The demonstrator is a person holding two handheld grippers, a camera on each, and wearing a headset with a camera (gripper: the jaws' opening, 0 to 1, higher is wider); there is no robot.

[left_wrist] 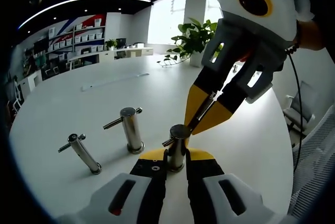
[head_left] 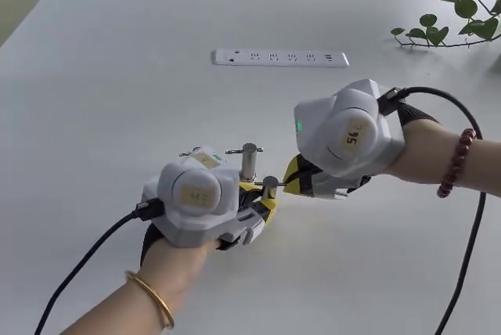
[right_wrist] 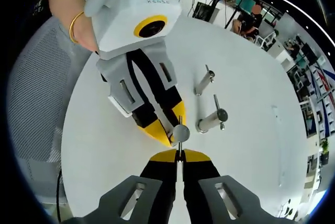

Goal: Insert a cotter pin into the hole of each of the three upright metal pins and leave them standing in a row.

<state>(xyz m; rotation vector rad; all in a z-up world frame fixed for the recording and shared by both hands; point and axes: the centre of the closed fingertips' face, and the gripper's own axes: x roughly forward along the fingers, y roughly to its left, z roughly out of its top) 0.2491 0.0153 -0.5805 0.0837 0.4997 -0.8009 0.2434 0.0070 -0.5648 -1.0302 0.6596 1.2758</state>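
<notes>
- In the head view, the body of the left gripper (head_left: 260,196) covers most of its fingers (head_left: 268,207) and the shaft of the gripped metal pin (head_left: 270,184) between them.
- The leftmost metal pin (head_left: 196,151) sits almost wholly hidden behind that same body.
- The cotter pin (left_wrist: 201,111) clamped in the right gripper (left_wrist: 194,124) is too thin to tell whether its tip has entered the hole.
- The potted plant (head_left: 462,14) is cut off by the top and right edges.
- The sockets of the power strip (head_left: 279,57) are too small to make out.
</notes>
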